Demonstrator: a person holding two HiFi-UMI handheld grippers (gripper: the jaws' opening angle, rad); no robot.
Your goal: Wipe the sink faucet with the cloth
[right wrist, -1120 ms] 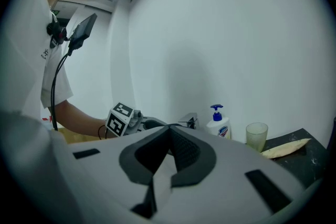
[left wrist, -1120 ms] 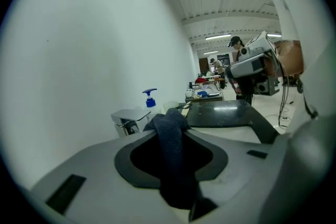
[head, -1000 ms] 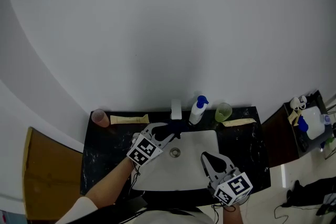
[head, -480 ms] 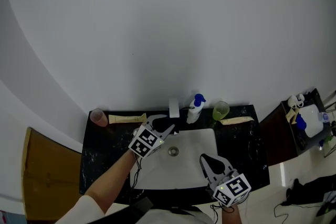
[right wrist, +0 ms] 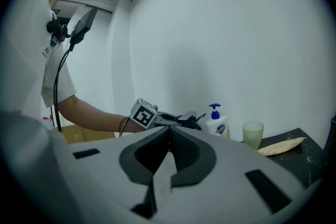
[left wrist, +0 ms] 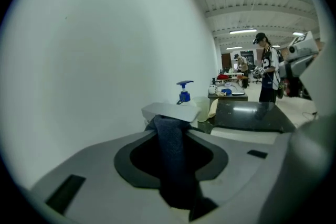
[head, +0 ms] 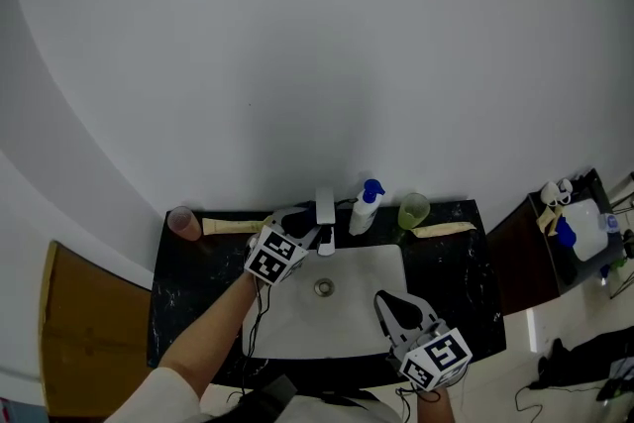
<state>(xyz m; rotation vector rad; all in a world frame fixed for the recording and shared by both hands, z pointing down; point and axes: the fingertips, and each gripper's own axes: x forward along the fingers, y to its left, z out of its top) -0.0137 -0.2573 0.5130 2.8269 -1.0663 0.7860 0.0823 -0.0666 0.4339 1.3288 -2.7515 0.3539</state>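
The faucet [head: 325, 210] stands at the back of the white sink [head: 369, 320]; in the left gripper view its flat spout [left wrist: 170, 111] lies just past the jaw tips. My left gripper [head: 309, 235] [left wrist: 171, 124] is shut on a dark blue cloth [left wrist: 173, 165], whose far end reaches up against the spout's near end. The right gripper view shows that gripper's marker cube [right wrist: 143, 114] with the cloth [right wrist: 190, 122] bunched at its tips. My right gripper [head: 392, 300] [right wrist: 169, 136] hangs over the sink's front right corner, jaws together, with nothing between them.
On the black counter [head: 188, 297] behind the sink stand a blue-topped soap bottle [head: 367, 203] and a green cup [head: 412, 210], with a pink cup [head: 182, 221] at far left. Beige packets [head: 238, 225] [head: 446, 230] lie on either side. People stand far off [left wrist: 265, 68].
My left gripper has carried the cloth from above the basin's back part to the faucet, toward the wall. The right gripper has stayed where it was.
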